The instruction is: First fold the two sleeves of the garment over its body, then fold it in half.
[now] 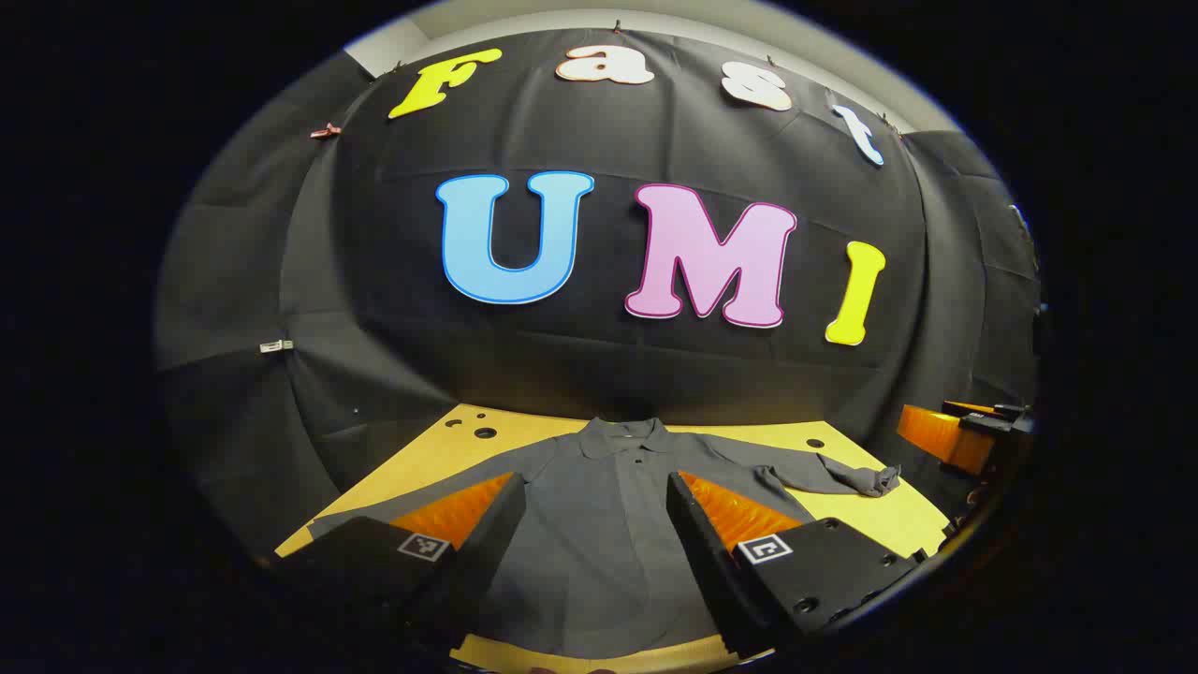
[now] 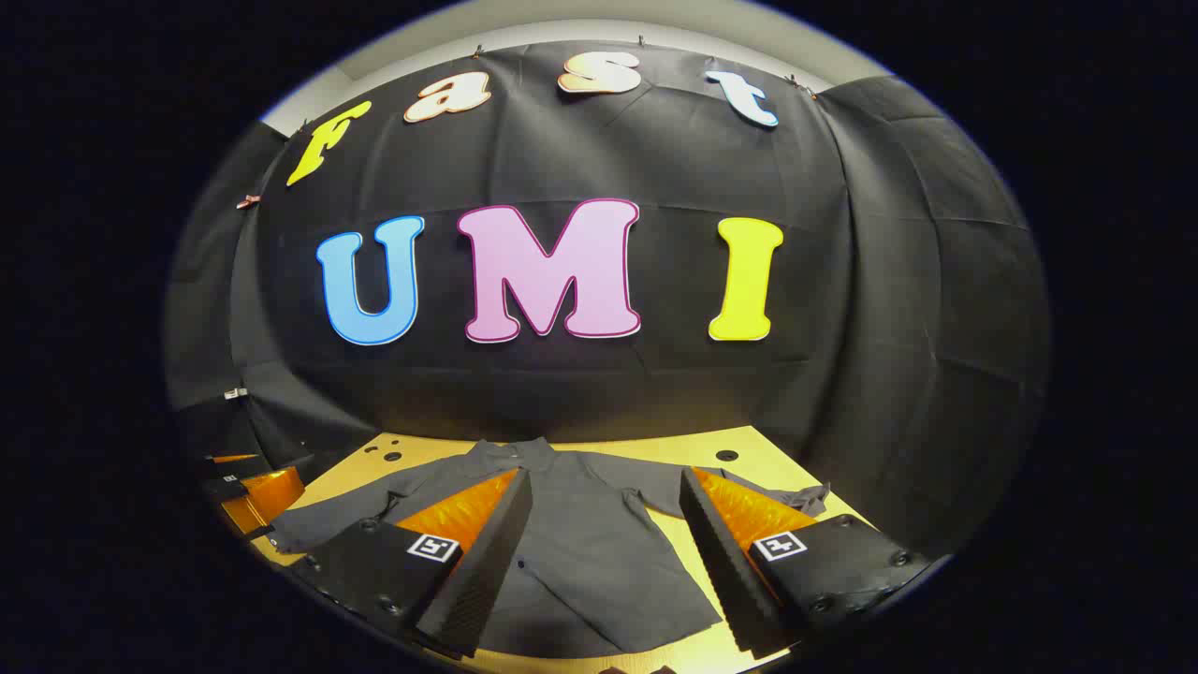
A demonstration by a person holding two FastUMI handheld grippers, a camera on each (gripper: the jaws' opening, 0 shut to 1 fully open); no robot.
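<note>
Black cloth hangs behind a yellow table that crosses the lower part of both views. On it a dark grey shirt lies flat, collar toward the cloth and both sleeves spread out to the sides. In the left gripper view the left gripper fills the bottom centre, jaws spread wide over the shirt's body and holding nothing; the far sleeve ends in a crumpled cuff at centre right. In the right gripper view the right gripper sits bottom centre, jaws likewise released above the shirt, and the other gripper shows at the lower left edge.
</note>
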